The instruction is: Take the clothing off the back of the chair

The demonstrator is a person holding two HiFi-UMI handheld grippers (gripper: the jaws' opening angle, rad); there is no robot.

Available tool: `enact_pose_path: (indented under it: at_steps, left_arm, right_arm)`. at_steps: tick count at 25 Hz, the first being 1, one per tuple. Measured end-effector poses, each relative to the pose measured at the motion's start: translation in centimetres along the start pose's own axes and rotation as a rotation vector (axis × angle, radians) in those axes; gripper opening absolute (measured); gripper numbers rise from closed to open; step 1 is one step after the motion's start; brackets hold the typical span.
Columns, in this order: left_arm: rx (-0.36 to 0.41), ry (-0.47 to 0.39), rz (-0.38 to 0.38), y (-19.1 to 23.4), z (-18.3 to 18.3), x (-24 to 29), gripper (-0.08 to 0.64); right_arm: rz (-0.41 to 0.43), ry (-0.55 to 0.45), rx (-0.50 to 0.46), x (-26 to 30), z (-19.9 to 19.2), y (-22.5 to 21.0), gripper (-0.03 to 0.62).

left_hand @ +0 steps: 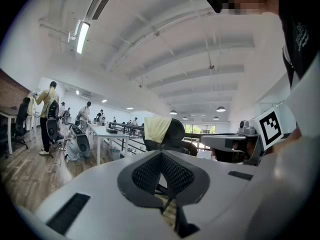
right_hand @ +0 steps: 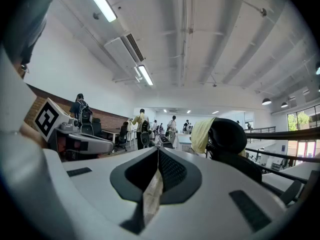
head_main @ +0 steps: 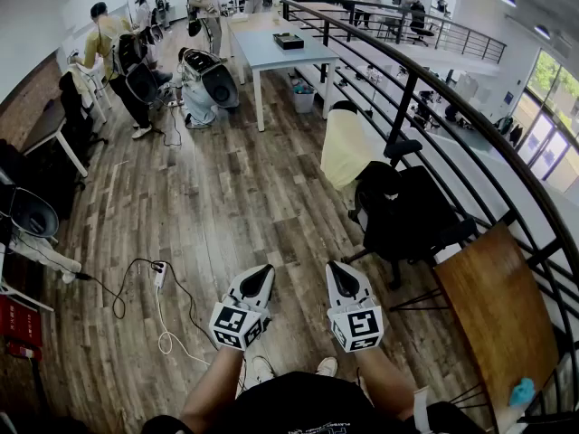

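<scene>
Wood-plank floor (head_main: 226, 206); black railing (head_main: 409, 98) beside chair (head_main: 407, 215) draped with clothing (head_main: 346, 147).

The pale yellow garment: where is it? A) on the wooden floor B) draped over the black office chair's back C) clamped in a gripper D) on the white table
B: the pale yellow garment hangs over the back of the black office chair.

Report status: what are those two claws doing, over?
Left gripper, right gripper shut, empty. Pale yellow garment on black office chair back, ahead, untouched. Wood floor between, nothing blocking.
</scene>
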State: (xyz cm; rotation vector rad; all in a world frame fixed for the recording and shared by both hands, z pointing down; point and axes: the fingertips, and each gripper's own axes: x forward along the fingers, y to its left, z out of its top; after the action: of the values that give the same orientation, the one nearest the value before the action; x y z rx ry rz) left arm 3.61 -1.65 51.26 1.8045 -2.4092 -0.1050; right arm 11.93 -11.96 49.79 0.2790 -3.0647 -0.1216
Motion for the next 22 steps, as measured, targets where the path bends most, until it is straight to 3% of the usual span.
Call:
enact_pose_path:
  at_steps: [12, 22]
  left_arm:
    - [0.064, -0.031, 0.072, 1.7, 0.7, -1.7, 0.011]
    - [0.057, -0.01, 0.06, 4.3, 0.2, -3.2, 0.011]
  right_arm:
    - [-0.021, -0.031, 0.001, 0.2, 0.9, 1.1, 0.02]
    - [-0.02, -0.04, 0.037, 2.6, 0.8, 3.7, 0.021]
